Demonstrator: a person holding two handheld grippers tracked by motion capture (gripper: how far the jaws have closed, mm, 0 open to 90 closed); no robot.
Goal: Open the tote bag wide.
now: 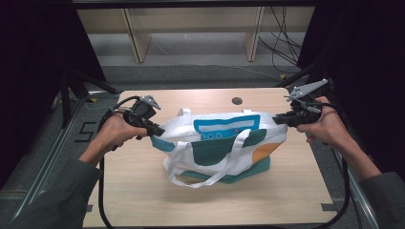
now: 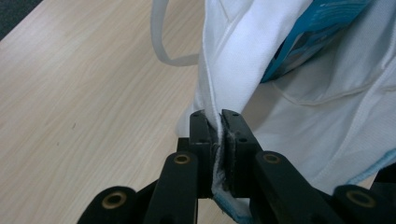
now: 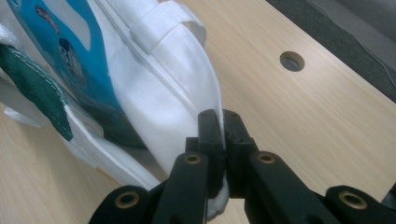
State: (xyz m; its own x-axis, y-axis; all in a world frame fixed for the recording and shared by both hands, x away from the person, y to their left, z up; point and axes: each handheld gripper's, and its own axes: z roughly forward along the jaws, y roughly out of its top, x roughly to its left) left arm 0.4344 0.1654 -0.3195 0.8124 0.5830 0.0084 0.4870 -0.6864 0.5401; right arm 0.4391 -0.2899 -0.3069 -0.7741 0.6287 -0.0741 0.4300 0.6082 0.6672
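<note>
The left tongs (image 2: pixel 219 122) pinch one side seam of the white tote bag (image 1: pixel 217 145), the right tongs (image 3: pixel 223 122) the other, holding it stretched (mouth up) over the middle of the bench (image 1: pixel 143 200). Likely step: laying it flat; next, lower both ends evenly before letting go.

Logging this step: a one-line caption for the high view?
Left gripper and right gripper pinch opposite ends of a white tote bag over the wooden table.
</note>
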